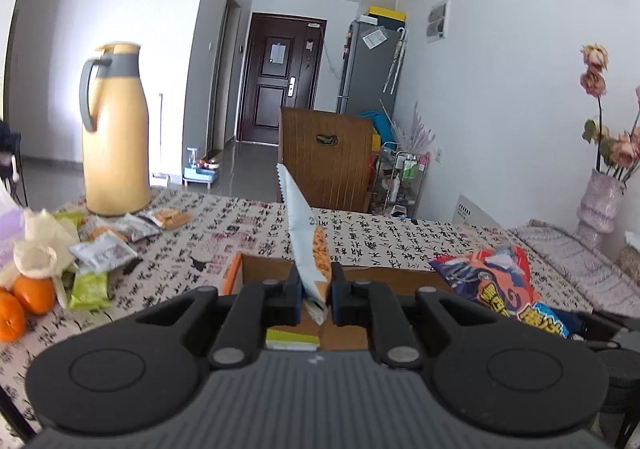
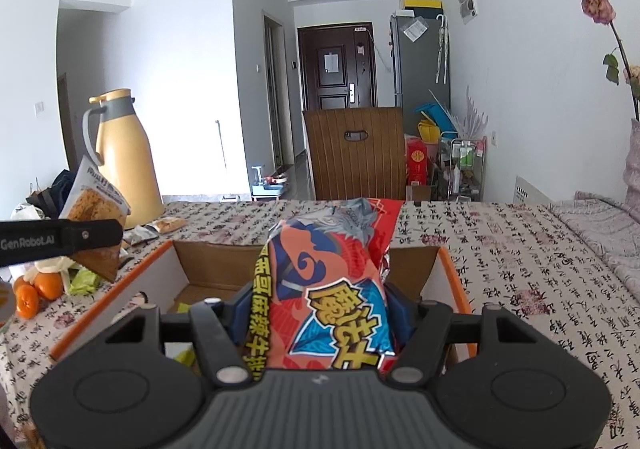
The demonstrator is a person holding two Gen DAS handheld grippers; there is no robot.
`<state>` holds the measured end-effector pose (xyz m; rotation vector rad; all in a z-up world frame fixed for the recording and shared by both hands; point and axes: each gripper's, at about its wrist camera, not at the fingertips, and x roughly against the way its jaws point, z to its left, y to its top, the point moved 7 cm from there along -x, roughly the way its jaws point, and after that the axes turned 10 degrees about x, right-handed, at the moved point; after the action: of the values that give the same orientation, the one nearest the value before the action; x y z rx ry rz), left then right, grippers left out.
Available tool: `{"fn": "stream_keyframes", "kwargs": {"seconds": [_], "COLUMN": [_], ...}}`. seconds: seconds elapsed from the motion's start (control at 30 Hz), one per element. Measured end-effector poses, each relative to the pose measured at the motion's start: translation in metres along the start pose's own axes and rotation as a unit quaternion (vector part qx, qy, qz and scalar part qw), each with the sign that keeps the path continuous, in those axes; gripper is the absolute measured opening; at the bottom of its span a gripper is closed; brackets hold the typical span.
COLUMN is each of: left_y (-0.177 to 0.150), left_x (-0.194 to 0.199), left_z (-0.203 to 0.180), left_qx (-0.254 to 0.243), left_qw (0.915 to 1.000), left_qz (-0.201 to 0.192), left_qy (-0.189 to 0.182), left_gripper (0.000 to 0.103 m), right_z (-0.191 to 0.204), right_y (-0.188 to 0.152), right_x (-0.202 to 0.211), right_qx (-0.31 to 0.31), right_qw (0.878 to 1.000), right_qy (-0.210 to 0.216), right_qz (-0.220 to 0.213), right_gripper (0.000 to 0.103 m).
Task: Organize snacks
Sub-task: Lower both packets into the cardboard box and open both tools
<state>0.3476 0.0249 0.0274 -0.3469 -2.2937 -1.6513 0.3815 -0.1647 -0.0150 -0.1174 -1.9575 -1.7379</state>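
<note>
Your left tongs are pressed fully together on the lower edge of a thin pale snack packet, which stands up edge-on between the pads, its zigzag top toward the far side of the desk. Your right tongs are about half open, and they grip a fat red and blue snack bag with big yellow characters; both pads press on its sides. Both packets hang over an open cardboard box with an orange rim, which sits on the desk under a cloth printed with black calligraphy. On the box floor a green-yellow packet already lies (you see it just under the left tongs).

To the left of the box, more small packets lie in a loose heap on the cloth, near two oranges and some crumpled pale paper. Behind them a yellow thermos jug with a grey handle stands upright. At the far right a pink vase holds dried roses. Beyond the desk a wooden chair back faces you.
</note>
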Motion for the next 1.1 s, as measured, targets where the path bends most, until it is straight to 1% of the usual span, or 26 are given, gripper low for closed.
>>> {"fn": "stream_keyframes", "kwargs": {"seconds": [0.1, 0.23, 0.3, 0.37, 0.4, 0.43, 0.47, 0.5, 0.53, 0.6, 0.8, 0.9, 1.0, 1.1], "left_y": [-0.006, -0.016, -0.019, -0.020, -0.019, -0.018, -0.016, -0.014, -0.012, -0.009, -0.008, -0.007, -0.005, 0.000], "left_x": [-0.007, -0.012, -0.012, -0.011, -0.009, -0.007, -0.003, 0.001, 0.004, 0.008, 0.007, 0.009, 0.013, 0.019], "left_z": [0.005, 0.002, 0.002, 0.004, 0.005, 0.006, 0.007, 0.007, 0.008, 0.009, 0.011, 0.012, 0.011, 0.009], "left_qx": [-0.001, -0.017, -0.015, -0.014, -0.011, -0.009, -0.008, -0.007, -0.004, 0.004, 0.008, 0.017, 0.018, 0.029], "left_qw": [0.9999, 0.9994, 0.9993, 0.9993, 0.9994, 0.9993, 0.9992, 0.9990, 0.9987, 0.9982, 0.9978, 0.9982, 0.9982, 0.9983], "left_qz": [0.009, 0.026, 0.028, 0.023, 0.019, 0.012, -0.001, -0.013, -0.022, -0.032, -0.025, -0.018, -0.021, -0.018], "left_qy": [0.007, 0.013, 0.017, 0.025, 0.028, 0.033, 0.039, 0.043, 0.046, 0.051, 0.060, 0.054, 0.054, 0.047], "left_gripper": [0.013, 0.013, 0.015, 0.031, 0.055, 0.077, 0.086, 0.099, 0.103, 0.103, 0.103, 0.103, 0.103, 0.103], "right_z": [-0.002, 0.003, 0.004, 0.004, 0.003, 0.002, 0.000, -0.002, -0.003, -0.005, -0.004, -0.003, 0.000, 0.005], "right_y": [-0.008, -0.012, -0.013, -0.013, -0.012, -0.012, -0.012, -0.012, -0.012, -0.013, -0.014, -0.013, -0.010, -0.005], "right_x": [-0.007, -0.008, -0.008, -0.006, -0.005, -0.003, -0.002, -0.001, 0.001, 0.000, -0.001, 0.000, 0.002, 0.009], "right_qx": [-0.001, 0.008, 0.009, 0.009, 0.006, 0.003, 0.000, -0.005, -0.009, -0.015, -0.013, -0.010, 0.000, 0.011], "right_qw": [1.000, 1.000, 1.000, 1.000, 1.000, 1.000, 1.000, 1.000, 1.000, 1.000, 1.000, 1.000, 1.000, 1.000], "right_qy": [0.003, 0.006, 0.005, 0.001, 0.000, -0.003, -0.007, -0.011, -0.012, -0.011, -0.012, -0.013, -0.016, -0.018], "right_qz": [0.009, 0.014, 0.015, 0.012, 0.009, 0.005, 0.002, -0.001, -0.002, 0.002, 0.006, 0.006, 0.008, 0.004], "right_gripper": [0.064, 0.065, 0.070, 0.075, 0.083, 0.087, 0.096, 0.102, 0.103, 0.103, 0.103, 0.103, 0.103, 0.103]}}
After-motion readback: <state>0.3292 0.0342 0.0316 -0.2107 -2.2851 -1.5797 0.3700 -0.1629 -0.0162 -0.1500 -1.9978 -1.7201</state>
